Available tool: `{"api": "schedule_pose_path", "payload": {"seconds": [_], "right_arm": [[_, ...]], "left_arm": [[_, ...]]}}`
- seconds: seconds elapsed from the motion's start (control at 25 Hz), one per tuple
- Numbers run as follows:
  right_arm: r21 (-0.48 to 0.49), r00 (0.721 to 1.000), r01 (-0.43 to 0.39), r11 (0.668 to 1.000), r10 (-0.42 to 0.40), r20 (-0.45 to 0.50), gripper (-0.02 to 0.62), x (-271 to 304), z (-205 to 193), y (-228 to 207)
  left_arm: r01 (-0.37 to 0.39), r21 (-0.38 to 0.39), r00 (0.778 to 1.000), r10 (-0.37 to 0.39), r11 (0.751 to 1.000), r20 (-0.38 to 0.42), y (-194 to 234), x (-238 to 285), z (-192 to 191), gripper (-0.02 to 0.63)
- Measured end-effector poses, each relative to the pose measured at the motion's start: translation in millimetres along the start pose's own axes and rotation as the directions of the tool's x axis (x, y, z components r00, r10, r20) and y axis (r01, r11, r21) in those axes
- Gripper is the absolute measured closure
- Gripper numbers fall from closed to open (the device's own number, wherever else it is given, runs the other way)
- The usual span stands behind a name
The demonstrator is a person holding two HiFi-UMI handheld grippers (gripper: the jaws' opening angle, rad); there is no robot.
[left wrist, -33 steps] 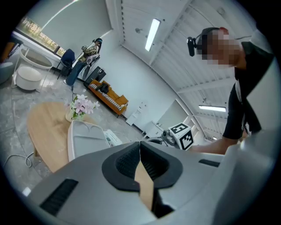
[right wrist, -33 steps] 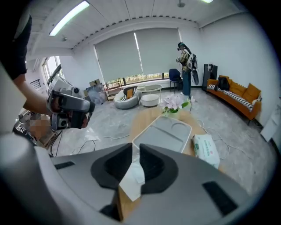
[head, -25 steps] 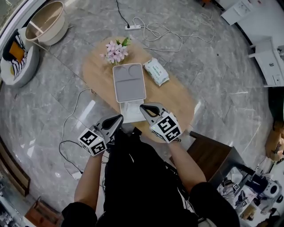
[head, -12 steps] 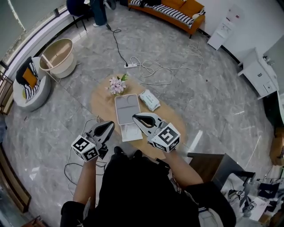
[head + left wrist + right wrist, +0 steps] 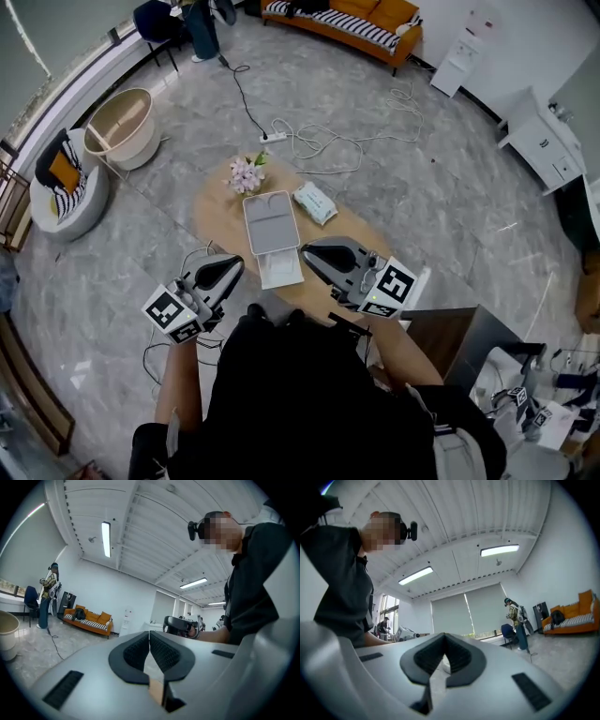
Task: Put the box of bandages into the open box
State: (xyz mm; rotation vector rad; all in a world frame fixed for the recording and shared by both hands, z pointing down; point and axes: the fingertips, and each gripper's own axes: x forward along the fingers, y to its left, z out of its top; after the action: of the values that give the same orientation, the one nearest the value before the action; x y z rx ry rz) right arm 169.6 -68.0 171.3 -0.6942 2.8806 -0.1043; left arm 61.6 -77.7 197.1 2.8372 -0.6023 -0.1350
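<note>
On the oval wooden table [image 5: 223, 220] lies the open box [image 5: 271, 223]: a grey tray-like half with a white half [image 5: 279, 268] at its near end. A white and green pack [image 5: 314, 203] lies just right of it; I cannot tell whether this is the box of bandages. My left gripper [image 5: 234, 263] and right gripper [image 5: 307, 253] are held high over the table's near edge. Both are shut with nothing between the jaws. The left gripper [image 5: 149, 633] and the right gripper [image 5: 444, 635] point about level, out into the room.
A pot of pink flowers [image 5: 246, 174] stands at the table's far end. Cables and a power strip [image 5: 278, 136] lie on the floor beyond. A beige tub chair [image 5: 119, 127] is far left, an orange sofa [image 5: 342, 21] at the back, and a dark stool [image 5: 441, 337] at my right.
Both grippers have risen well above the table and turned from pointing down to level. The head view has lifted too, and the table looks smaller and farther away.
</note>
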Motion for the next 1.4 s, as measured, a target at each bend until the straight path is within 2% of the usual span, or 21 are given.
{"api": "schedule_pose_path", "payload": {"seconds": [0.2,0.28,0.4,0.52,0.64,0.8,1.4], "right_arm": [[0.027,0.999,-0.022,0.999,0.022,-0.025,0.584,-11,-8,5],[0.021,0.999,-0.021,1.000,0.022,-0.033,0.584,-11,-9,3],[0.019,0.999,-0.021,1.000,0.022,-0.029,0.584,-11,-9,-2],[0.037,1.000,-0.020,0.999,0.021,-0.023,0.584,-12,-11,-4],[0.042,1.000,0.002,0.999,-0.001,-0.017,0.584,-18,-12,-8],[0.051,0.999,0.032,0.998,-0.032,-0.005,0.585,-27,-14,-19],[0.090,0.999,0.020,0.996,-0.017,-0.032,0.585,-35,-40,-29]], "left_arm": [[0.031,-0.006,1.000,-0.031,0.999,0.000,-2,-3,-3,0.589],[0.037,0.023,0.999,-0.036,0.999,-0.026,-1,-2,-8,0.589],[0.063,0.036,0.998,-0.062,0.997,-0.023,-3,6,-5,0.588],[0.075,0.063,0.995,-0.071,0.995,-0.063,-3,12,-11,0.588],[0.095,0.056,0.995,-0.092,0.994,-0.049,-7,21,-7,0.588],[0.079,0.069,0.995,-0.075,0.994,-0.068,3,25,-14,0.588],[0.101,-0.024,0.990,-0.103,0.995,-0.092,7,52,-44,0.588]]}}
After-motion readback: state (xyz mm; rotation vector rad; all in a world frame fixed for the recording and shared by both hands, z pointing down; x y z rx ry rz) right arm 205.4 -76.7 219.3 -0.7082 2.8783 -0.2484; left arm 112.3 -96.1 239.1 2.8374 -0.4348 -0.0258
